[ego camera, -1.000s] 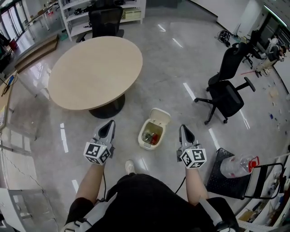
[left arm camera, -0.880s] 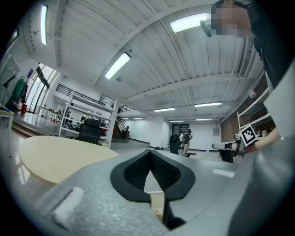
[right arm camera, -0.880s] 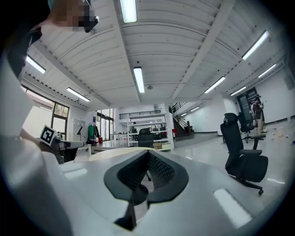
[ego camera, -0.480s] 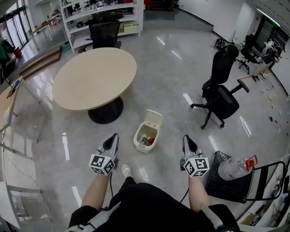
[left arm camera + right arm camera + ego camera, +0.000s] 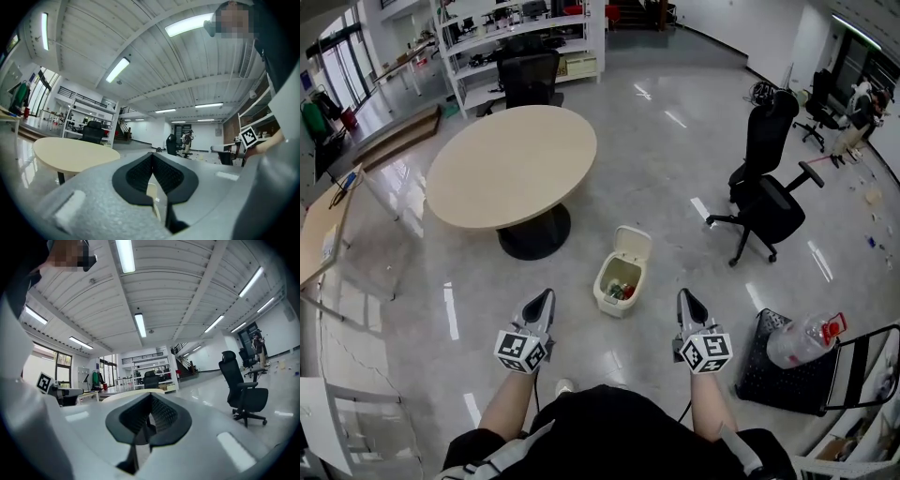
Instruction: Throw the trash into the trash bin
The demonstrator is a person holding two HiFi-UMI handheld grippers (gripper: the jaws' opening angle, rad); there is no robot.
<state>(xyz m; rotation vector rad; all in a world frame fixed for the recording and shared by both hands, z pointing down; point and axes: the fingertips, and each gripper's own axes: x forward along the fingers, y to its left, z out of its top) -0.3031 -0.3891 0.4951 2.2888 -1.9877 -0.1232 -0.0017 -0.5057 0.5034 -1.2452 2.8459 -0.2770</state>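
Observation:
A cream trash bin (image 5: 622,277) stands on the glossy floor with its lid tipped up and back, and mixed trash, some of it red, lies inside. In the head view both grippers are held level on the near side of the bin, pointing away from the person. My left gripper (image 5: 546,296) is to the bin's near left, my right gripper (image 5: 685,296) to its near right. Each tapers to a closed point. In the gripper views the left gripper (image 5: 152,154) and the right gripper (image 5: 151,394) show black pads meeting, with nothing between them.
A round beige table (image 5: 511,164) stands beyond the bin to the left, with a black chair (image 5: 530,75) and white shelves (image 5: 516,28) behind it. A black office chair (image 5: 769,202) is at the right. A plastic bottle (image 5: 802,339) lies on a black stool at the near right.
Both grippers have drawn back from the bin, which now sits farther ahead of their tips. Both have stayed shut and level.

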